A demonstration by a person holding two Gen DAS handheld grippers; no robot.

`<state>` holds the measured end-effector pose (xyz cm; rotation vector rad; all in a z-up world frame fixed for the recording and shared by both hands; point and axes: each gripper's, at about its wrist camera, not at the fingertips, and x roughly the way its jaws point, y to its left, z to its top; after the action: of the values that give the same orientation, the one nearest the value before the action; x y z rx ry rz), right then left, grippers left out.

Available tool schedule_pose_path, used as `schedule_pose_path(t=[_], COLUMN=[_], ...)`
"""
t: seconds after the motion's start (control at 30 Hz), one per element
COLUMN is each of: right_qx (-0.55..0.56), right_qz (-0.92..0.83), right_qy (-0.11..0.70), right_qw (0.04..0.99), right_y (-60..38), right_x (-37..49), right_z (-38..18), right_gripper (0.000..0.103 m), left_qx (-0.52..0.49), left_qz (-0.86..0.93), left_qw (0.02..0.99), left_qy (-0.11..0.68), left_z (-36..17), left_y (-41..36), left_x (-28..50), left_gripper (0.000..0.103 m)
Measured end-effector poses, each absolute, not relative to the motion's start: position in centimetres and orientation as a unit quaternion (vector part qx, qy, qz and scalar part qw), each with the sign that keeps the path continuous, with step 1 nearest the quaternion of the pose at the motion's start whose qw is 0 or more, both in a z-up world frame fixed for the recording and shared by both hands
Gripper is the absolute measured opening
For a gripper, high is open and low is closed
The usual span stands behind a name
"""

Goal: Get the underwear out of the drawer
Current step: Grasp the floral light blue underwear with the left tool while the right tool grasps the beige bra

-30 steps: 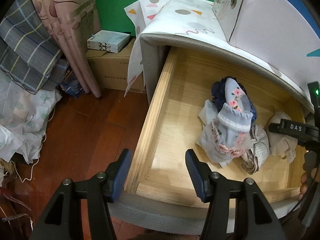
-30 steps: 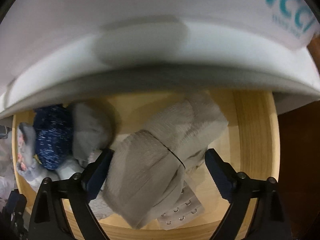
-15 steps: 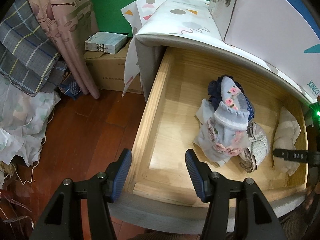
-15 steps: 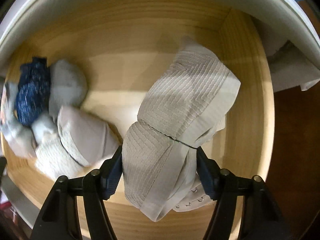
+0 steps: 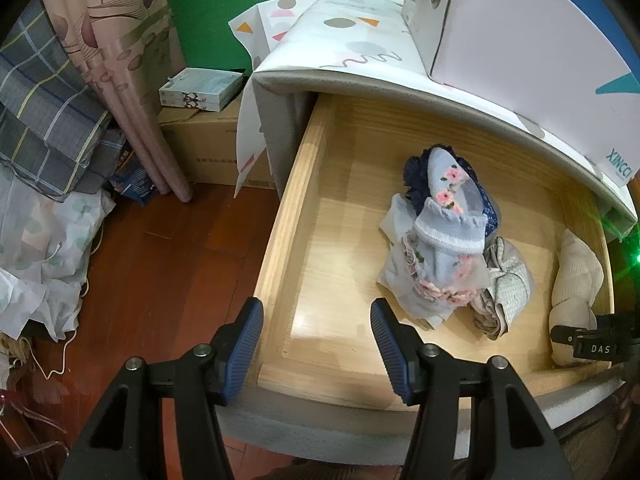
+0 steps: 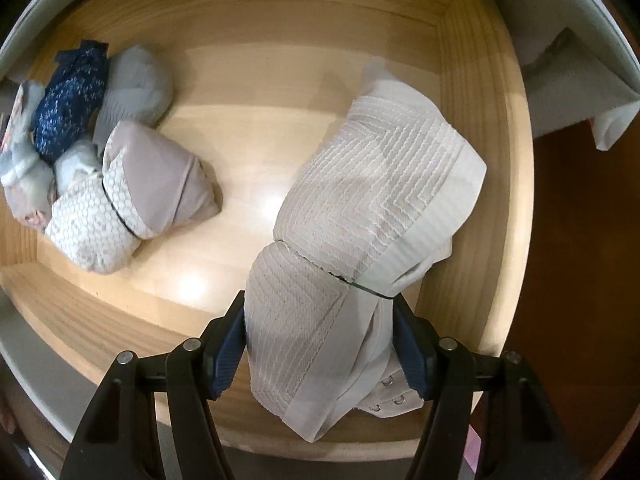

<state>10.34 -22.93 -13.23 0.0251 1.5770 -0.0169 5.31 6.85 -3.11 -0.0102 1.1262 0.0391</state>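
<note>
The wooden drawer (image 5: pixel 304 216) is pulled open. A folded beige ribbed underwear piece (image 6: pixel 360 216) lies at its right end; it also shows in the left wrist view (image 5: pixel 576 276). My right gripper (image 6: pixel 320 344) is shut on its near end, both pads pressed against the fabric. A pile of other underwear (image 5: pixel 444 248), pale blue with pink flowers over navy and grey pieces, sits in the drawer's middle; in the right wrist view the pile (image 6: pixel 100 160) is at the left. My left gripper (image 5: pixel 316 340) is open and empty above the drawer's front left corner.
A white cabinet top (image 5: pixel 360 52) with a patterned cover overhangs the drawer's back. A cardboard box (image 5: pixel 216 148), curtains (image 5: pixel 128 60) and heaped fabric (image 5: pixel 40 216) stand on the red wood floor (image 5: pixel 168 264) at the left.
My right gripper came down over the beige piece and closed its jaws on it. The view tilted from the cabinet edge down into the drawer. My left gripper barely moved.
</note>
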Motion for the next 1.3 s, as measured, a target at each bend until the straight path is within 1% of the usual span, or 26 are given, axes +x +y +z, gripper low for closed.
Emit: schedule_pose_path(t=[0.13, 0.23, 0.43, 0.53, 0.7, 0.87, 1.3], right_qx=[0.019, 0.016, 0.015, 0.015, 0.016, 0.018, 0.019], right_qz=[-0.007, -0.008, -0.006, -0.006, -0.005, -0.006, -0.006], right_qy=[0.709, 0.705, 0.701, 0.701, 0.700, 0.699, 0.698], right_qw=[0.705, 0.709, 0.713, 0.713, 0.714, 0.715, 0.716], right_y=[-24.5, -24.8, -24.4, -24.4, -24.3, -24.3, -24.3], right_x=[11.3, 9.6, 8.7, 8.0, 7.8, 8.0, 8.0], right_z=[-12.7, -13.8, -13.6, -13.8, -14.2, -12.9, -13.6], right_gripper=[0.062, 0.062, 0.062, 0.062, 0.063, 0.063, 0.063], left_qx=[-0.002, -0.005, -0.010, -0.012, 0.013, 0.012, -0.021], left_qz=[0.013, -0.001, -0.035, -0.058, -0.095, -0.108, -0.090], left_qw=[0.844, 0.847, 0.845, 0.837, 0.835, 0.820, 0.776], left_qy=[0.536, 0.532, 0.534, 0.545, 0.542, 0.561, 0.624], left_z=[-3.1, -2.9, -2.6, -2.7, -2.2, -2.6, -6.1], left_y=[6.7, 6.6, 5.3, 3.9, 0.8, -0.9, -0.3], left_x=[5.2, 5.3, 5.4, 5.7, 6.4, 8.3, 13.2], left_gripper=[0.057, 0.057, 0.057, 0.057, 0.057, 0.060, 0.062])
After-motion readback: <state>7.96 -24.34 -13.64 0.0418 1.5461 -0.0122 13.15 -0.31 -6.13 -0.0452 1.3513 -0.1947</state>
